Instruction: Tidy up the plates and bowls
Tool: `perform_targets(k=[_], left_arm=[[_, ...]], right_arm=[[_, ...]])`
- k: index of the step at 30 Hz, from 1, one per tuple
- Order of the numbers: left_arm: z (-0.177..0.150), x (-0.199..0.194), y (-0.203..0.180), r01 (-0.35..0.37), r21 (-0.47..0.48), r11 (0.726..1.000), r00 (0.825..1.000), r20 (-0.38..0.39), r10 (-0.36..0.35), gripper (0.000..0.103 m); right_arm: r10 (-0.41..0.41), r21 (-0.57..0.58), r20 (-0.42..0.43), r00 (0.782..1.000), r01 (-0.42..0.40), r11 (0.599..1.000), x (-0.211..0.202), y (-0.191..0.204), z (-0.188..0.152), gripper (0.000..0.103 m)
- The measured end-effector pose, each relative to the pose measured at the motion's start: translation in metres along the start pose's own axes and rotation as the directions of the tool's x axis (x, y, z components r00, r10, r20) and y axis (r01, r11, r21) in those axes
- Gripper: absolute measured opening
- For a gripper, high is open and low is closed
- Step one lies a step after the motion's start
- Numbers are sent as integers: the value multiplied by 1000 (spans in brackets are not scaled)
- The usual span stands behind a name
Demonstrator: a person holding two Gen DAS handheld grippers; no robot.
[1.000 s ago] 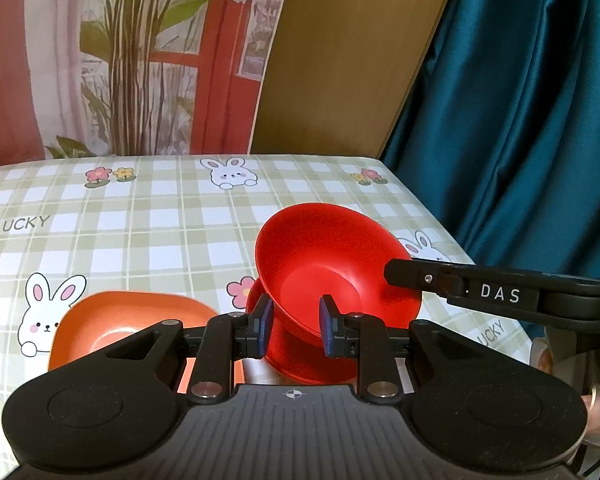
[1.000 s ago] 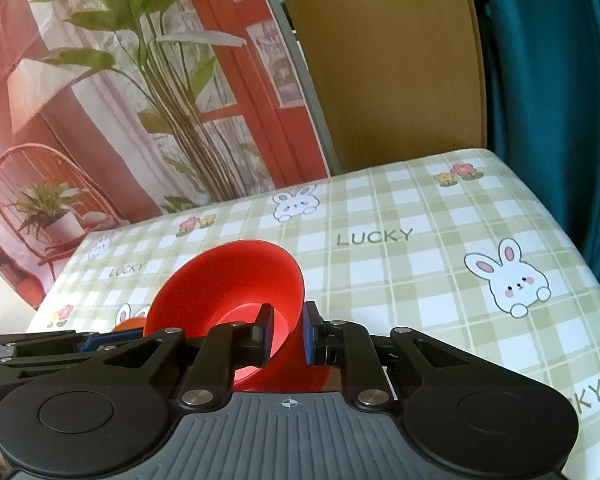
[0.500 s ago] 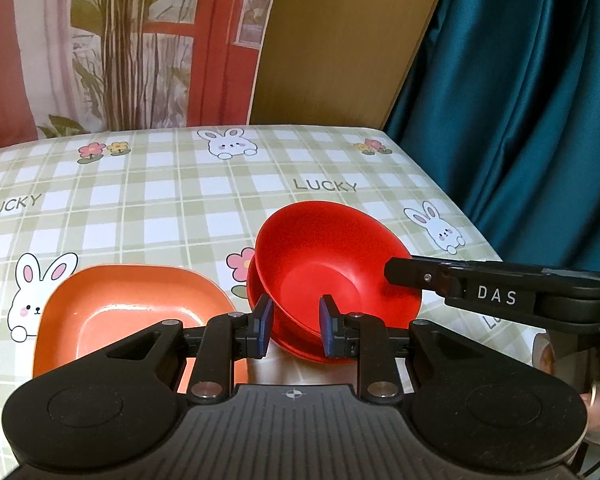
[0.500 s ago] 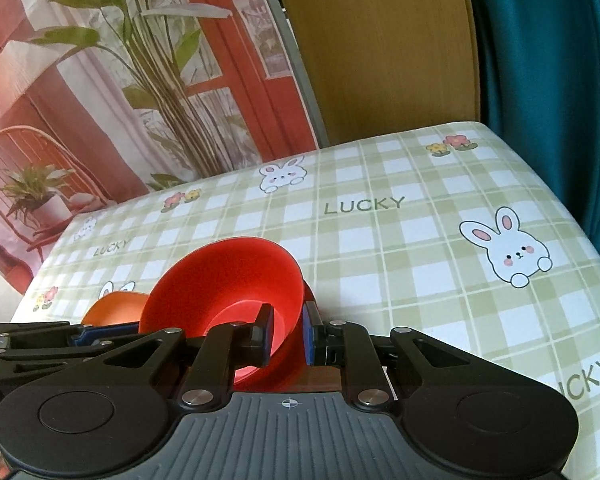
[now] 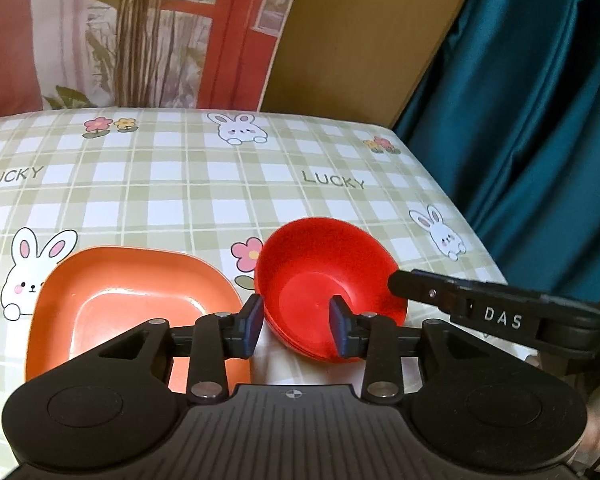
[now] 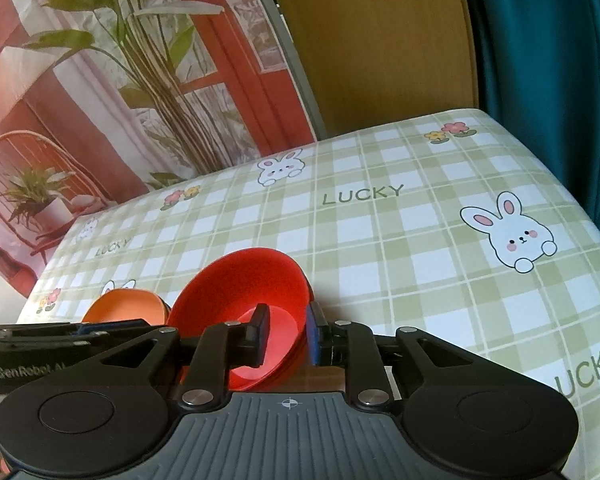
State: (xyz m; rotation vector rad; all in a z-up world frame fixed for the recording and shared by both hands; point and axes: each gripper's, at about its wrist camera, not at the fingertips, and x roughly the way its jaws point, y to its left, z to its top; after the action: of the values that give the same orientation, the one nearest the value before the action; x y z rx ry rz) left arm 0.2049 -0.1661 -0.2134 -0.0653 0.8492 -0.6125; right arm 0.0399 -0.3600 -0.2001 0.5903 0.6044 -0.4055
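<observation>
A stack of red bowls (image 5: pixel 324 276) sits nested on the checked tablecloth; it also shows in the right wrist view (image 6: pixel 244 292). An orange square plate (image 5: pixel 132 300) lies just left of it, seen small in the right wrist view (image 6: pixel 124 308). My left gripper (image 5: pixel 296 328) is open, its fingers straddling the stack's near left rim. My right gripper (image 6: pixel 286 334) straddles the stack's right rim, its jaws a little apart from the wall.
The table's right edge (image 5: pixel 460 208) runs close to the bowls, with a teal curtain (image 5: pixel 540 120) beyond it. A wooden board (image 5: pixel 360 40) and a printed backdrop stand behind the table.
The top red bowl has come down from a tilt and now nests level in the stack. Both grippers' jaws have widened, letting go of the rim.
</observation>
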Motion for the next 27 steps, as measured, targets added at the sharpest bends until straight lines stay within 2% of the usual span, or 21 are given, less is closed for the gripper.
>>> perform_targets(k=[8, 15, 27], left_arm=[[7, -2, 10, -17, -62, 998, 999, 29, 19, 38], [5, 2, -1, -49, 5, 999, 998, 46, 48, 38], [6, 15, -4, -65, 20, 998, 998, 17, 65, 37]], right_arm=[[-6, 34, -7, 1000, 6, 999, 8, -8, -2, 21], [9, 66, -48, 999, -6, 998, 21, -16, -10, 21], [56, 102, -38, 998, -52, 993, 25, -27, -13, 20]])
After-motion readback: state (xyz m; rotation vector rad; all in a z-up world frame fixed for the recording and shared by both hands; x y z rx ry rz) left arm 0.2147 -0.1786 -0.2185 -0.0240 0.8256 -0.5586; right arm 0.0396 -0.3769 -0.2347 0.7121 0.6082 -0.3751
